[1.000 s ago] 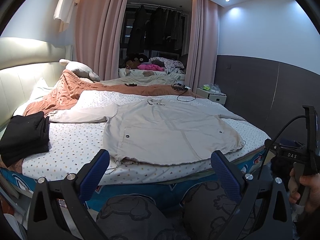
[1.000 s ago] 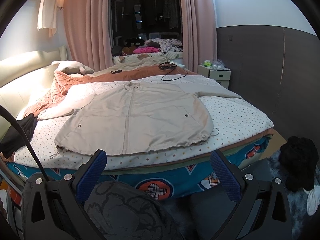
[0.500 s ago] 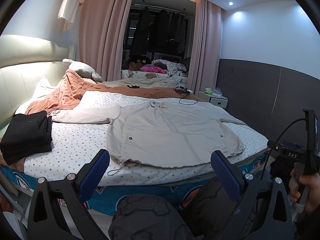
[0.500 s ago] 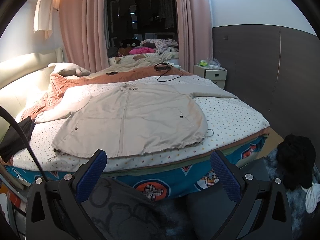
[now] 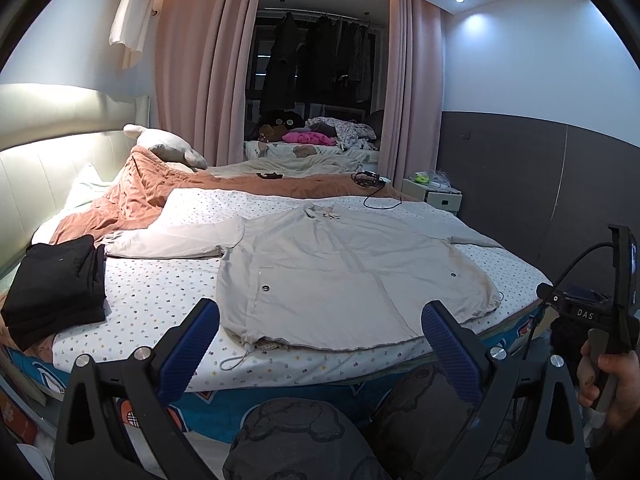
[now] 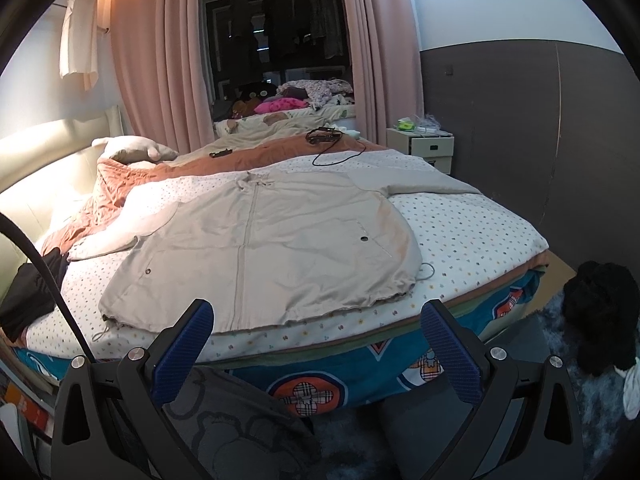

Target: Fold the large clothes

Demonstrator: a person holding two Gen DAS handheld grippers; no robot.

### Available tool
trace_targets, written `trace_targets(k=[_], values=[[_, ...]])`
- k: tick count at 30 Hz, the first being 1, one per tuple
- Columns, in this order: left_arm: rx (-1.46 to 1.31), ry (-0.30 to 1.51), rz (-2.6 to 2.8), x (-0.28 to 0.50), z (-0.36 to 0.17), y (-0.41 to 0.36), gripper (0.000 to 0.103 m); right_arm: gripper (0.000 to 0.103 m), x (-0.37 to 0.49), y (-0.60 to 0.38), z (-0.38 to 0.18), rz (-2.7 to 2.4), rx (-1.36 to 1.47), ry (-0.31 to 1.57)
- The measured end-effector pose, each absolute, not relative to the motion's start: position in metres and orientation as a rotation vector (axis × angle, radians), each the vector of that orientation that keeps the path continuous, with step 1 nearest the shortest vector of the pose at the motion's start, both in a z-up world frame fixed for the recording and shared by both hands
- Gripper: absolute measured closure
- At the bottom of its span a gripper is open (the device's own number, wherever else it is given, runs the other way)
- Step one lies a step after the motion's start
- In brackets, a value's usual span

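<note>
Flat on the bed: jacket spread, both grippers clear of it

Beige jacket (image 5: 340, 272) lies front-up on the dotted sheet (image 5: 160, 296), sleeves out to either side, zip running toward the near hem. Hem drawcord (image 5: 236, 360) trails just off the lower left corner. Left gripper (image 5: 320, 340) hangs short of the bed edge, fingers spread wide, nothing between them; the hem shows between and beyond the blue pads (image 5: 188, 348). Right gripper (image 6: 320, 344) likewise spread and empty, below the hem, apart from the cloth. Folded black clothes (image 5: 56, 280) sit at the sheet's left. Rust-coloured quilt (image 5: 136, 200) is bunched behind, toward the headboard (image 5: 40, 168). Person's knees show under both grippers.
</note>
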State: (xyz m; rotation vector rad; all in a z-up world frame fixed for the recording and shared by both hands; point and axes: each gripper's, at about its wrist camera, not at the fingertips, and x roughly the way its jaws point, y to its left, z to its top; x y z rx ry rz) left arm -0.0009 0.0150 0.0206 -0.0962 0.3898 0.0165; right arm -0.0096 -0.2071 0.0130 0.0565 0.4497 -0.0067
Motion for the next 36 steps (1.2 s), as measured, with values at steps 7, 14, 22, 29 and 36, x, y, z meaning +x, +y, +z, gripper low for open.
trace_targets(k=[7,14,22,29,36], values=[[-0.09,0.398,0.029,0.019,0.019,0.019,0.0,0.0,0.017,-0.207,0.011,-0.005,0.064,0.465],[-0.098,0.422,0.048,0.048,0.016,0.034,0.0,0.0,0.052,-0.199,0.014,-0.003,0.062,0.479],[-0.116,0.453,0.071,0.094,0.012,0.062,0.0,0.0,0.102,-0.188,0.016,0.0,0.058,0.5],[-0.138,0.5,0.092,0.14,0.004,0.091,0.0,0.0,0.146,-0.173,0.017,0.009,0.06,0.512],[-0.169,0.544,0.119,0.178,-0.006,0.123,0.0,0.0,0.188,-0.157,0.016,0.05,0.056,0.534]])
